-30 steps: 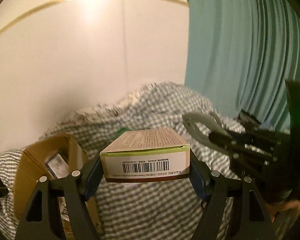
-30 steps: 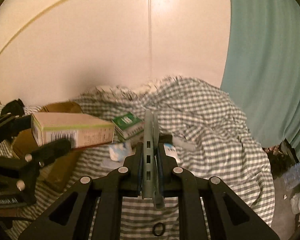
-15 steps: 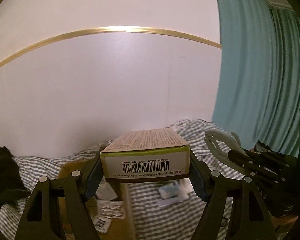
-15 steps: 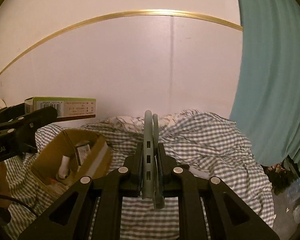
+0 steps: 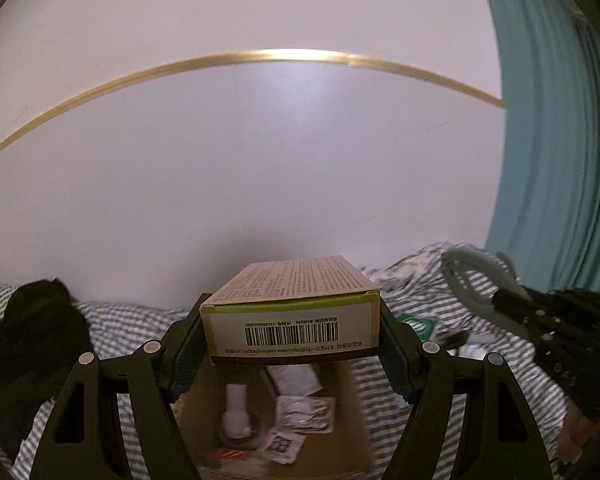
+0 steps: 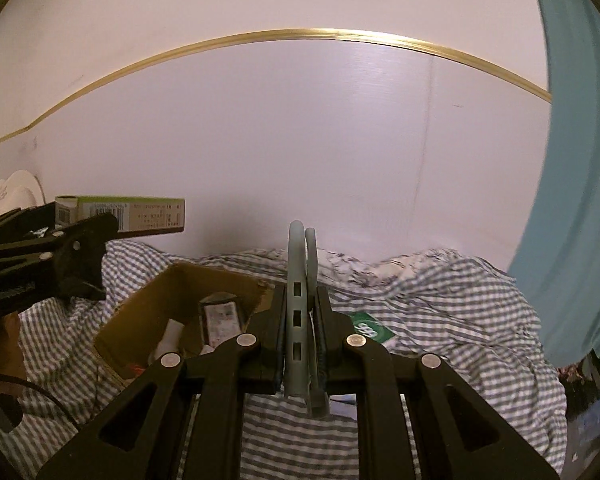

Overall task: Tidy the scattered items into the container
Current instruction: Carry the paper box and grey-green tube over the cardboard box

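My left gripper (image 5: 292, 332) is shut on a tan and green carton (image 5: 294, 312) with a barcode, held level above an open cardboard box (image 5: 340, 440). The box holds a white bottle (image 5: 236, 408) and several foil sachets. From the right wrist view the carton (image 6: 136, 214) hangs at the left above the same box (image 6: 140, 312). My right gripper (image 6: 300, 304) is shut on a grey-green looped clip (image 6: 298, 300) that stands upright between its pads, just right of the box. The clip (image 5: 476, 280) also shows at the right of the left wrist view.
A checked bedsheet (image 6: 440, 312) covers the bed under everything. A green packet (image 6: 370, 330) lies on it right of the box. Black fabric (image 5: 32, 328) sits at the left. A pale wall stands behind, and a teal curtain (image 6: 580, 200) hangs at the right.
Both grippers have swung left and risen with their loads. The cardboard box has come from the far left to right under the carton, and it is now close beside the clip.
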Tool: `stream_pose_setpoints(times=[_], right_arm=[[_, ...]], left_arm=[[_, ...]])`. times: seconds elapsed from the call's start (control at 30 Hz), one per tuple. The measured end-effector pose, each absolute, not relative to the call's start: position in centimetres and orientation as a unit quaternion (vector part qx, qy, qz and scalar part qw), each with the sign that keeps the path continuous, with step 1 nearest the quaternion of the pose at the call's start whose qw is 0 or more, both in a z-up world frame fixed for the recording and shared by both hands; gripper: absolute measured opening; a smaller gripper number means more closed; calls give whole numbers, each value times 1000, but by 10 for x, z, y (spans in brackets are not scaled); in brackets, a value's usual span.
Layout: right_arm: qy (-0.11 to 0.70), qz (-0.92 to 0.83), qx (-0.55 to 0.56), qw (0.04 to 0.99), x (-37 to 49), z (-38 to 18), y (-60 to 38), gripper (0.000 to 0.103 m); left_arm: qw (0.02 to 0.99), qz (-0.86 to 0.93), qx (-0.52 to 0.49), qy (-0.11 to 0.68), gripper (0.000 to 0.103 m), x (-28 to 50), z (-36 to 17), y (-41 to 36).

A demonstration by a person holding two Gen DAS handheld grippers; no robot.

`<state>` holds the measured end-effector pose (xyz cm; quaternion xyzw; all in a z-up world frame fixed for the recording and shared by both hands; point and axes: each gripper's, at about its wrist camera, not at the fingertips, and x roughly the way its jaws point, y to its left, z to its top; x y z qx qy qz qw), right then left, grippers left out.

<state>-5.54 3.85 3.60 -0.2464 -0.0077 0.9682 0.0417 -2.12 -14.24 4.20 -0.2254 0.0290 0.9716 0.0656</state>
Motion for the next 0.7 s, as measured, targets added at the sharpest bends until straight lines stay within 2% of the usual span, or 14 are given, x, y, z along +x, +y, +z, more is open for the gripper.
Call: stream_pose_setpoints(times=[0.7], right_arm=[[-38, 946, -321, -38, -140, -38, -26, 12]], left_arm=[[12, 931, -365, 26, 77, -82, -73, -212]])
